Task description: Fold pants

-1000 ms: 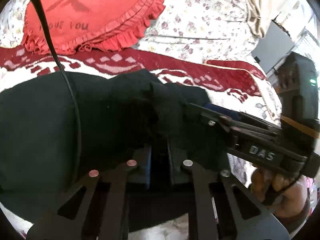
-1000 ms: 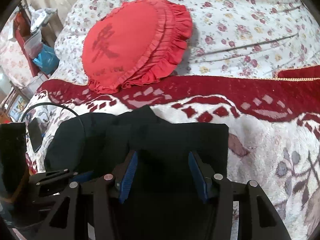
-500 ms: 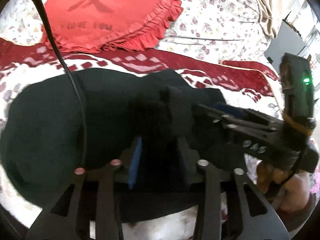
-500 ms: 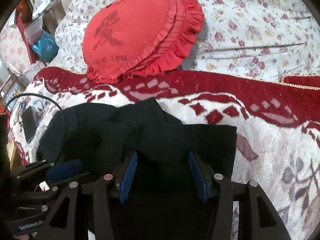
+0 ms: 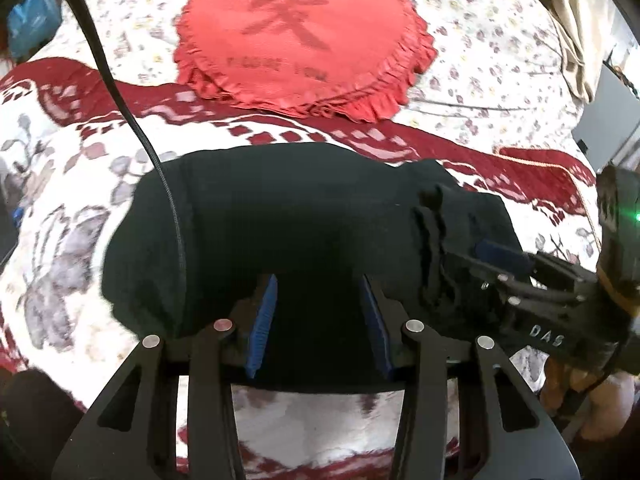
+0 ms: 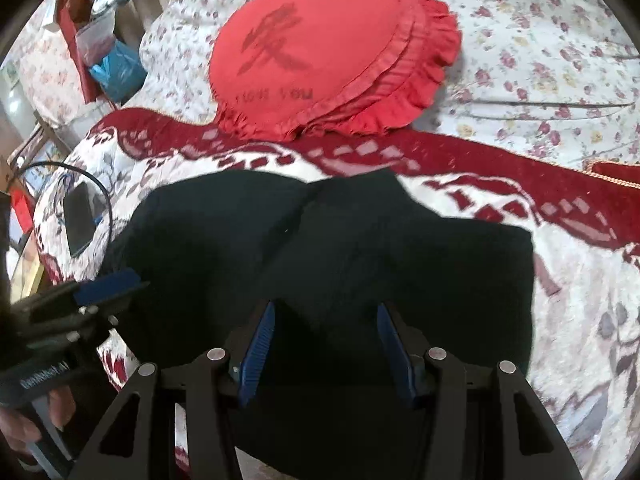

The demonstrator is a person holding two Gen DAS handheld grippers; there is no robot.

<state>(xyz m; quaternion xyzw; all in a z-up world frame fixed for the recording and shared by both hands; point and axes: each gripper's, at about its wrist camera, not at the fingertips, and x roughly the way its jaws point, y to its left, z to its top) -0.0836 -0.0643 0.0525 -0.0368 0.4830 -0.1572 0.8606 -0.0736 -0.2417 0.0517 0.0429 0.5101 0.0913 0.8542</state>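
Both tongs wide and empty, black pants lie at 12 o'clock under left gripper and right gripper, long axis 9-to-3, neither nearer.

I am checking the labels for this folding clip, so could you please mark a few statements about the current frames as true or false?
1. The left gripper is open with nothing between its pads. True.
2. The right gripper is shut on the black pants. False: it is open, above the pants.
3. The red cushion lies on top of the pants. False: it lies beyond them, apart.
4. The pants lie on the red-and-white blanket. True.
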